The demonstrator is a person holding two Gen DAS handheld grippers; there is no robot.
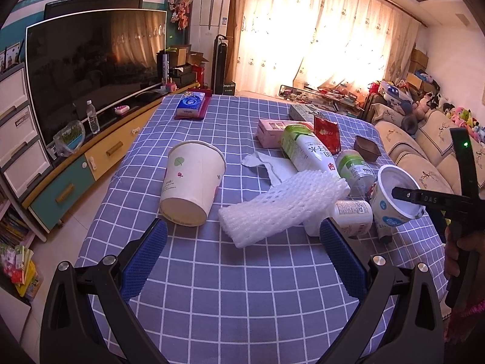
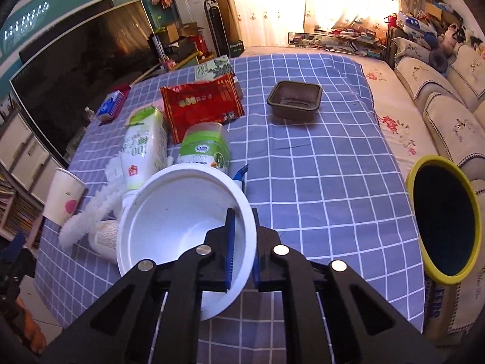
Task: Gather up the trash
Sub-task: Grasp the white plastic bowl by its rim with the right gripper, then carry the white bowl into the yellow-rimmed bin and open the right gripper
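My right gripper (image 2: pixel 242 212) is shut on the rim of a white yogurt cup (image 2: pixel 182 221), one finger inside and one outside; the cup (image 1: pixel 394 194) is lifted off the checked tablecloth (image 1: pixel 242 288). My left gripper (image 1: pixel 242 236) is open and empty, low over the cloth, in front of a white foam net sleeve (image 1: pixel 279 206) and a tipped paper cup (image 1: pixel 191 185). More trash lies behind: a white-green carton (image 1: pixel 306 148), a green-label bottle (image 2: pixel 206 148), a small white bottle (image 1: pixel 351 215), a red snack bag (image 2: pixel 200 103), a crumpled tissue (image 1: pixel 266 163), a brown plastic tray (image 2: pixel 295 97).
A yellow-rimmed bin (image 2: pixel 445 218) with a dark inside stands off the table's right edge, by the sofa (image 2: pixel 439 91). A tissue pack (image 1: pixel 191 104) and a pink box (image 1: pixel 269 132) lie farther back. A TV (image 1: pixel 91 69) on a cabinet runs along the left.
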